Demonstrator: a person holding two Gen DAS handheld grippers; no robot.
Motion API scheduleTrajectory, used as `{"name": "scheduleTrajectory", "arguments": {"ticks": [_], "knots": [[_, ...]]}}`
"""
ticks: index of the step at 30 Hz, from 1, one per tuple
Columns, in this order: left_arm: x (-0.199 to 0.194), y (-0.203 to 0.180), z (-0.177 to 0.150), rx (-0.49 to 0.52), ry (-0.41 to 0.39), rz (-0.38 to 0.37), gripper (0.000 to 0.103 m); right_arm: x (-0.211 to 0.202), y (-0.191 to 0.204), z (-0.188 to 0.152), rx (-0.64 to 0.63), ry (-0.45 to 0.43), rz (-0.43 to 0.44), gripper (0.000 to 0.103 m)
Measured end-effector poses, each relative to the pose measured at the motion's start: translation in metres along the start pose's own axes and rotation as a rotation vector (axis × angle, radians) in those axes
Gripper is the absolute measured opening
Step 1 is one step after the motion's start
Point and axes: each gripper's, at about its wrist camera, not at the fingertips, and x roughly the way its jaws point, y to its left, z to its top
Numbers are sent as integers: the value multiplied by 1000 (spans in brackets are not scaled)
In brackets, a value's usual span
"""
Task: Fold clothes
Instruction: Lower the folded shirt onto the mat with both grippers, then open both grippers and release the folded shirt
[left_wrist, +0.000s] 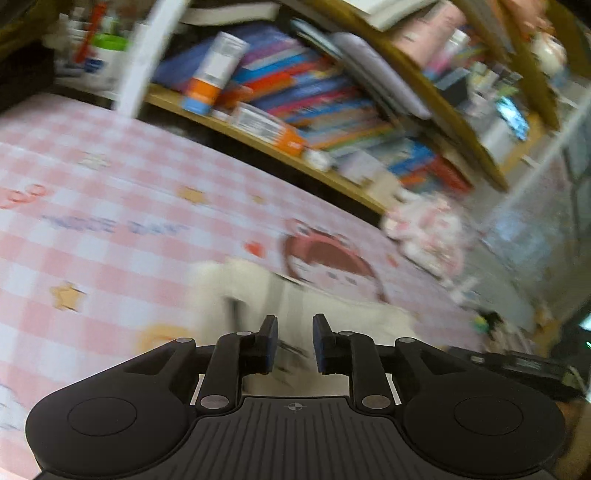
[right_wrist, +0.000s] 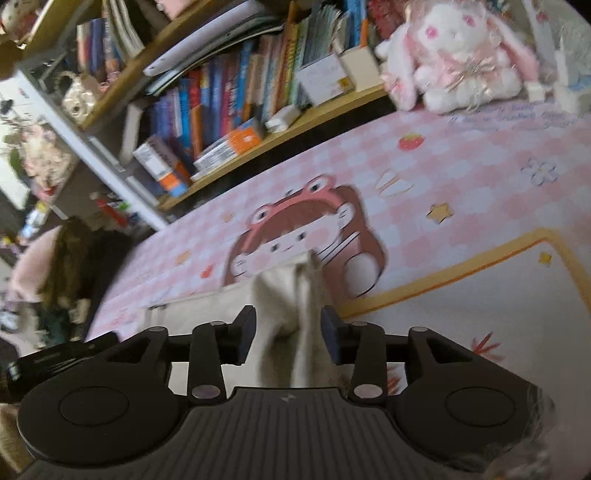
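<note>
Cream soft-fabric garment (right_wrist: 291, 295) lies mid-surface on pink checked cartoon mat (right_wrist: 461, 177) | right tool (right_wrist: 289, 332) spread, cloth bunched between, unpinched | left tool (left_wrist: 294, 341) spread, empty; likely releasing a fold.

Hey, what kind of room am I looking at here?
Probably a child's bedroom or study corner. A wooden shelf crammed with colourful books runs behind a pink checked cartoon-print table mat, and a white and pink plush rabbit sits at its far edge. A cream garment lies on the mat.
</note>
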Motion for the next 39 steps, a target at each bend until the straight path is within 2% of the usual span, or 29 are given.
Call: {"name": "scheduleTrajectory", "arguments": {"ticks": [3, 6, 9, 10, 11, 14, 17, 18, 19, 24, 26, 27, 29, 32, 39], "knots": [[14, -18, -13, 46, 66, -60, 21, 8, 3, -6, -6, 54, 5, 40], [34, -25, -26, 98, 146, -3, 21, 21, 2, -10, 2, 90, -2, 42], [35, -16, -28, 38, 138, 5, 21, 33, -3, -11, 36, 106, 5, 42], [33, -15, -28, 36, 136, 19, 21, 35, -5, -11, 46, 102, 7, 32], [31, -14, -29, 34, 134, 32, 21, 34, -5, -10, 48, 96, 16, 13], [29, -12, -31, 24, 128, 46, 21, 13, 5, -8, -1, 3, 88, 11], [31, -14, -32, 26, 127, 50, 21, 22, 4, -10, -25, 30, 8, 10], [31, -15, -32, 27, 126, 56, 22, 31, 0, -13, -21, 64, -26, 10], [32, -16, -32, 28, 124, 61, 22, 38, -5, -16, -16, 83, -39, 10], [26, -23, -33, 31, 92, 114, 22, 36, -4, -20, -49, 68, -45, 11], [21, -30, -33, 46, 69, 136, 24, 31, 0, -20, -62, 56, -45, 16], [19, -33, -35, 53, 60, 141, 30, 26, 2, -20, -72, 44, -41, 18], [14, -39, -38, 69, 41, 154, 34, 17, 7, -20, -90, 22, -31, 33], [9, -47, -43, 79, 28, 179, 38, 7, 13, -22, -111, -5, -19, 39], [-6, -61, -60, 84, -4, 247, 64, -13, 15, -36, -157, -25, -59, 64]]}}
